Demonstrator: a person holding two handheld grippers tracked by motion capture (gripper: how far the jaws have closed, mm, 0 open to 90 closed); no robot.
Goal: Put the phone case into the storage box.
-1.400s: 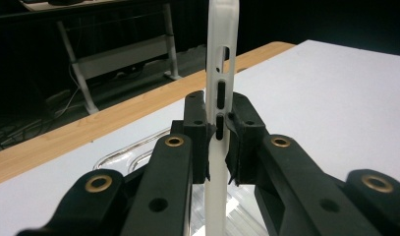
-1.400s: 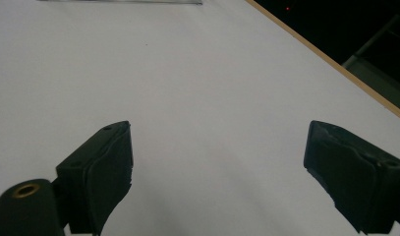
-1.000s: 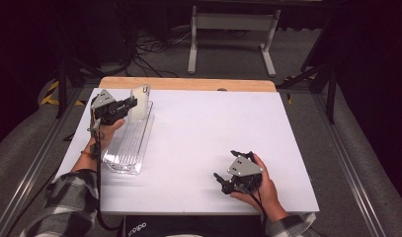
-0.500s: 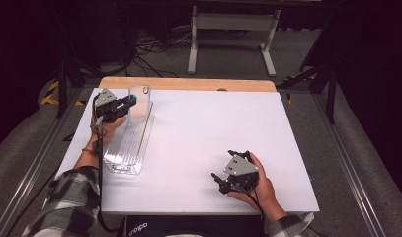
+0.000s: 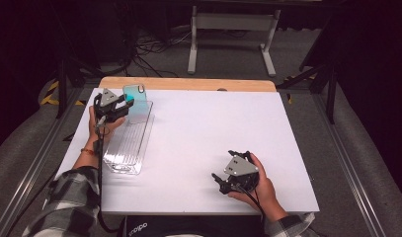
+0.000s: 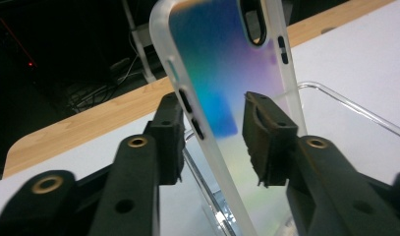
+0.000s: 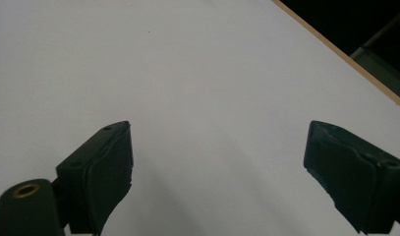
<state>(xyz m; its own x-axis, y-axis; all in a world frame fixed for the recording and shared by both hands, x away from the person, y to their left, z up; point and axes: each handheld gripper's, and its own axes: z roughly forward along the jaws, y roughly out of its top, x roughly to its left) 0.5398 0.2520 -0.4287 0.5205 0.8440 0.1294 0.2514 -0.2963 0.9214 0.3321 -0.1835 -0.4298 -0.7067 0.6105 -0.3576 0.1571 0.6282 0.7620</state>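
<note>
A translucent phone case [image 5: 137, 102] with an iridescent blue-green back stands upright over the far end of a clear plastic tray [image 5: 127, 148] at the table's left. My left gripper [image 5: 125, 106] is shut on the phone case. In the left gripper view the phone case [image 6: 222, 73] rises between the two jaws, its camera cutout at the top, with the tray's rim [image 6: 345, 103] behind it. My right gripper [image 5: 219, 181] rests near the front right of the table, held in a hand. Its jaws [image 7: 217, 157] stand wide open over bare white surface.
The white table top [image 5: 213, 123] has a wooden strip [image 5: 188, 84] along its far edge. Beyond the table are a dark floor, cables and a metal stand [image 5: 233, 29].
The left gripper has turned the phone case slightly, so its coloured back now faces the high view. The right hand shifted a little to the left.
</note>
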